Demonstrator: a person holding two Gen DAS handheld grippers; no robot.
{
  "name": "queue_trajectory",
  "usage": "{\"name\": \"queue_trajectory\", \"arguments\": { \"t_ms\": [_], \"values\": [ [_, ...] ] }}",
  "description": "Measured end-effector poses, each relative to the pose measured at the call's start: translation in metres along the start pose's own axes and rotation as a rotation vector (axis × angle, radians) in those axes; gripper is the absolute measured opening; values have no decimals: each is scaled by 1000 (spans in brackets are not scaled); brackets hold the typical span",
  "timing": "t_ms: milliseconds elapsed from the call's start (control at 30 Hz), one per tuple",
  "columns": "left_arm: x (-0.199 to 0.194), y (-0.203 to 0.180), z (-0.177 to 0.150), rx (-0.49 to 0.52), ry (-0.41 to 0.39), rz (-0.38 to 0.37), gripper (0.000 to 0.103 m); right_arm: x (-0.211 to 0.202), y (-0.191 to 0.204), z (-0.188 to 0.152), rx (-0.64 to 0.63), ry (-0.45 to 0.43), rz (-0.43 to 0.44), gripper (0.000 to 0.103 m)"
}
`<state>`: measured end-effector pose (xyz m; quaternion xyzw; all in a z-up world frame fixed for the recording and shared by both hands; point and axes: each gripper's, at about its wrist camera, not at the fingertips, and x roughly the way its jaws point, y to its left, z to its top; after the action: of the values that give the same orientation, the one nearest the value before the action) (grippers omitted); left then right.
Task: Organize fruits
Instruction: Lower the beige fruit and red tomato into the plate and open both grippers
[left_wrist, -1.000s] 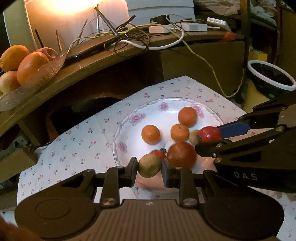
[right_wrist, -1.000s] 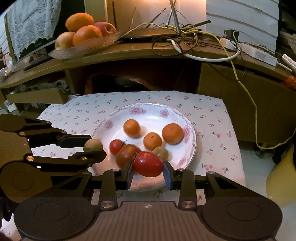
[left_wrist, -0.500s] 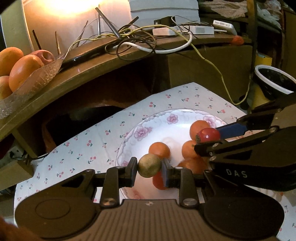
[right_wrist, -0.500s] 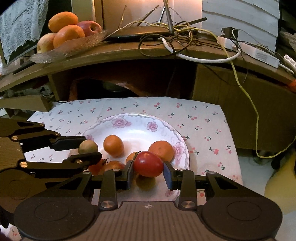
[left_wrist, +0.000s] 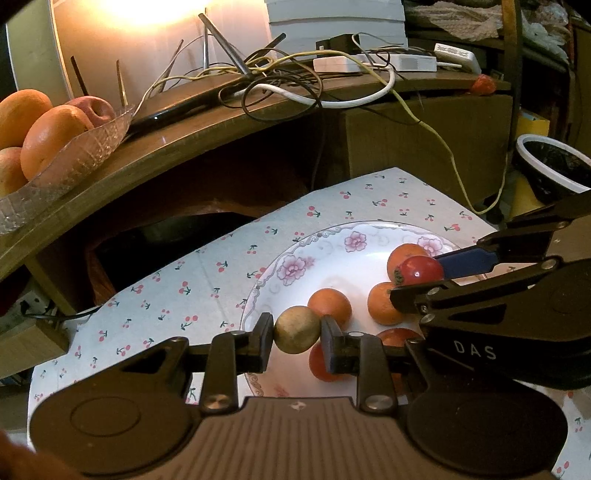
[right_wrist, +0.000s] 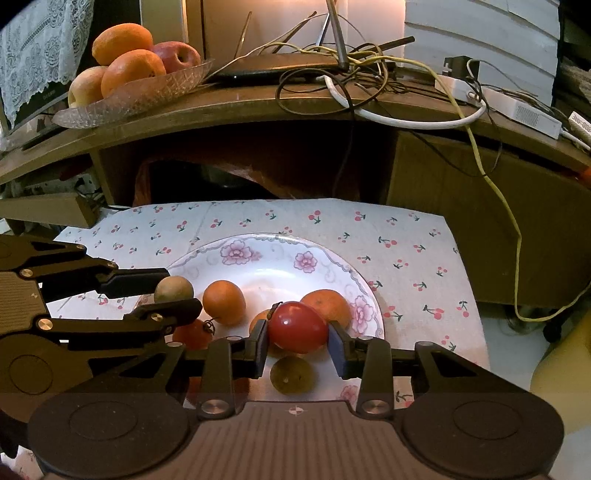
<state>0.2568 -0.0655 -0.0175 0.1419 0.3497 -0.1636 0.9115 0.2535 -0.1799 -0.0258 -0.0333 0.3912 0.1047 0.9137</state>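
My left gripper (left_wrist: 297, 336) is shut on a small brown-green round fruit (left_wrist: 297, 329), held above the near left rim of the floral plate (left_wrist: 295, 254). My right gripper (right_wrist: 298, 341) is shut on a red tomato (right_wrist: 297, 326) above the plate's (right_wrist: 266, 254) near side. In the right wrist view the left gripper (right_wrist: 173, 293) and its fruit (right_wrist: 173, 289) show at left. On the plate lie oranges (right_wrist: 223, 302), a small red tomato (right_wrist: 192, 334) and another brown-green fruit (right_wrist: 292, 374).
A glass dish (right_wrist: 140, 96) with oranges and apples stands on the wooden shelf (right_wrist: 258, 110) behind, next to tangled cables (right_wrist: 369, 85). The plate rests on a cherry-print cloth (right_wrist: 406, 258). A black bowl with white rim (left_wrist: 550, 166) sits at far right.
Both grippers have risen and drawn back from the plate with their fruits, so the plate sits lower and farther in view. The left view has swung leftward.
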Motion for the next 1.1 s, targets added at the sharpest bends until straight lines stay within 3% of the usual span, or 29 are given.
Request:
{"name": "queue_trajectory", "arguments": {
  "t_ms": [600,867,1100],
  "values": [
    [-6,2,1,-15,-7,4,35,-3,-3,0,13,-10,-6,43],
    [-25,6,1,-50,-21,28,50,-16,-5,-1,28,-28,-4,48],
    [-40,2,-5,-75,-28,72,66,-32,-5,-7,48,-38,-23,59]
  ]
}}
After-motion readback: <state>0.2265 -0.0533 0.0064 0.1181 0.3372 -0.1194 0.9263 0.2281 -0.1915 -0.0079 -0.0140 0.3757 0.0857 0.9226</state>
